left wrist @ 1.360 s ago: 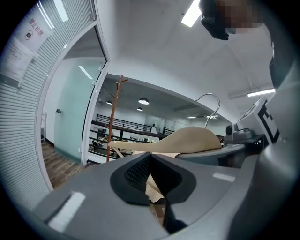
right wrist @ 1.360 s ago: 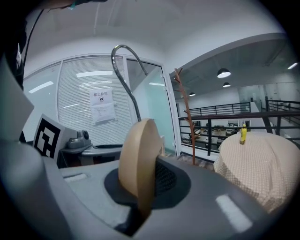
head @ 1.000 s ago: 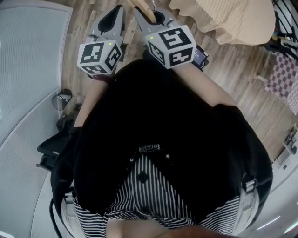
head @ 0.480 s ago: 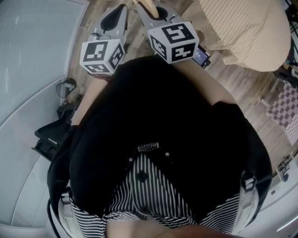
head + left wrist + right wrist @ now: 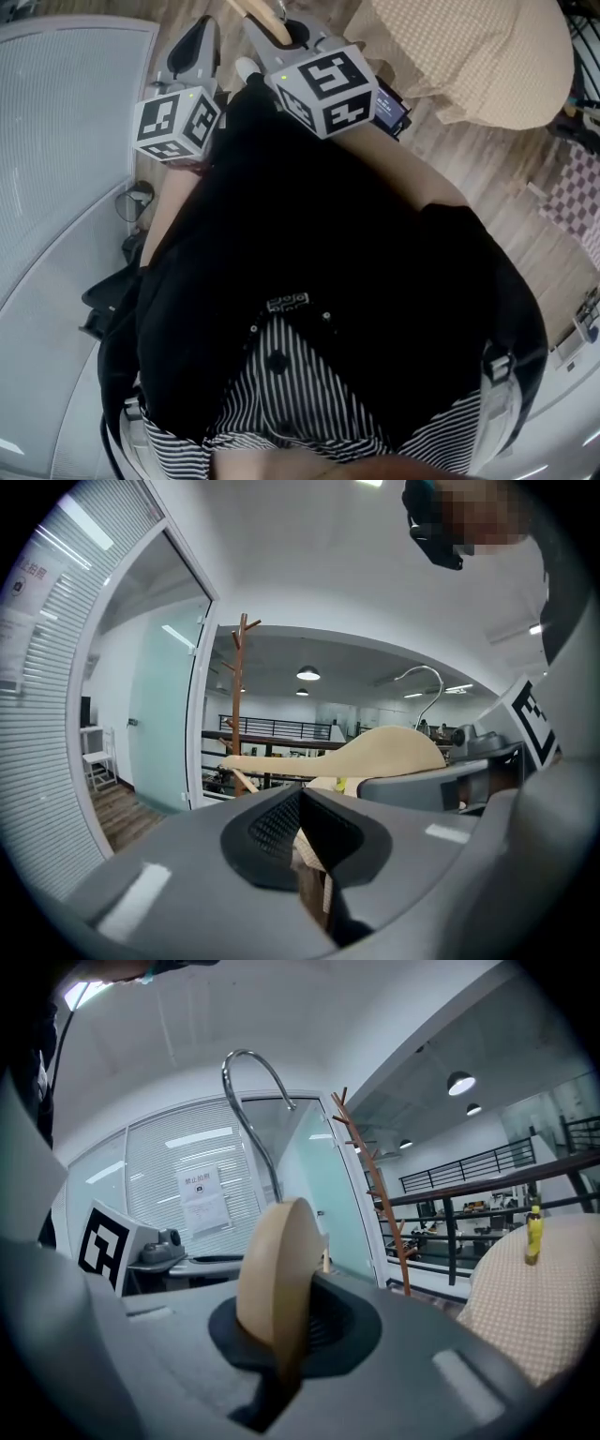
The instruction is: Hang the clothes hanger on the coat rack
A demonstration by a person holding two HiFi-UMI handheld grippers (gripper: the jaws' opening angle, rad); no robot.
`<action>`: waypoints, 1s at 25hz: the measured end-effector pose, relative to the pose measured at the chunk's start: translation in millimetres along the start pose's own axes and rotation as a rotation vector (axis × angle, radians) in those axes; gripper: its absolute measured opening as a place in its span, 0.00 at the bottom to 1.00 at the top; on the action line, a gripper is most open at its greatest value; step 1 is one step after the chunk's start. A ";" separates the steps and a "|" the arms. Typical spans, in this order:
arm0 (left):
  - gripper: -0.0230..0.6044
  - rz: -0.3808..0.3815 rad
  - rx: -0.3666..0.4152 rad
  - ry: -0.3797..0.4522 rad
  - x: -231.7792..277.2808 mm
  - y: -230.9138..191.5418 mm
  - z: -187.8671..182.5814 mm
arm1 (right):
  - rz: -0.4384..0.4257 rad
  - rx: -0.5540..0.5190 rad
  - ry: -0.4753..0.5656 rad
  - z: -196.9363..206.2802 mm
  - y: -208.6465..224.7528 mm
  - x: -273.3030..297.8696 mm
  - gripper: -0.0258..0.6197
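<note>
Clamping the wooden hanger [image 5: 274, 1269] by its body, the R gripper [image 5: 286, 1335] has its jaws closed tight on it, w/ the metal hook [image 5: 251, 1091] rising above. L gripper [image 5: 300, 803] sits just beside it, jaws together at the tips, nothing gripped. The coat rack [image 5: 242, 682] stands well apart, near the glass partition [image 5: 159, 733]; hanger not yet on it.

Beige textured cover [image 5: 478, 52] top rt, wood floor [image 5: 473, 164], ribbed glass partition [image 5: 66, 122] lt, checked cloth [image 5: 577, 199]

paper notice [image 5: 203, 1200] on glass wall [image 5: 155, 1162], print too blurred to read
</note>
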State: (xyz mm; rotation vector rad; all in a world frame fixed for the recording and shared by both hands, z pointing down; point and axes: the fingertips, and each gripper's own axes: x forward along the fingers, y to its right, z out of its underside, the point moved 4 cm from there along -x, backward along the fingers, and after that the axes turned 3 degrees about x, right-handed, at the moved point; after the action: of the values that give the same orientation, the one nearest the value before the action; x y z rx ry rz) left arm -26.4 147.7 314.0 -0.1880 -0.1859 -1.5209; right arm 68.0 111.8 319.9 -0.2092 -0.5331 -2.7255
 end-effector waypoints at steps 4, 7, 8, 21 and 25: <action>0.04 0.060 0.009 0.038 39.9 -3.1 -5.9 | 0.060 -0.002 0.023 -11.5 33.7 13.9 0.04; 0.04 0.107 -0.002 0.054 67.0 -15.3 -6.7 | 0.100 -0.025 0.029 -21.3 49.4 30.9 0.04; 0.04 0.116 -0.007 0.057 74.8 -21.4 -7.3 | 0.108 -0.033 0.026 -24.2 52.9 36.7 0.04; 0.04 0.165 -0.042 0.116 183.4 -155.1 -63.8 | 0.151 -0.066 -0.005 -95.5 91.9 169.7 0.04; 0.04 0.153 -0.116 0.128 213.1 -211.1 -78.3 | 0.178 -0.064 -0.017 -114.2 102.8 213.5 0.04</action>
State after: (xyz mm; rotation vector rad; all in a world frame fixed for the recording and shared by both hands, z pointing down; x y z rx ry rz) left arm -228.2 -86.4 289.8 -0.1917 0.0185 -1.3865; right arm -100.4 -88.7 294.4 -0.2818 -0.4119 -2.5714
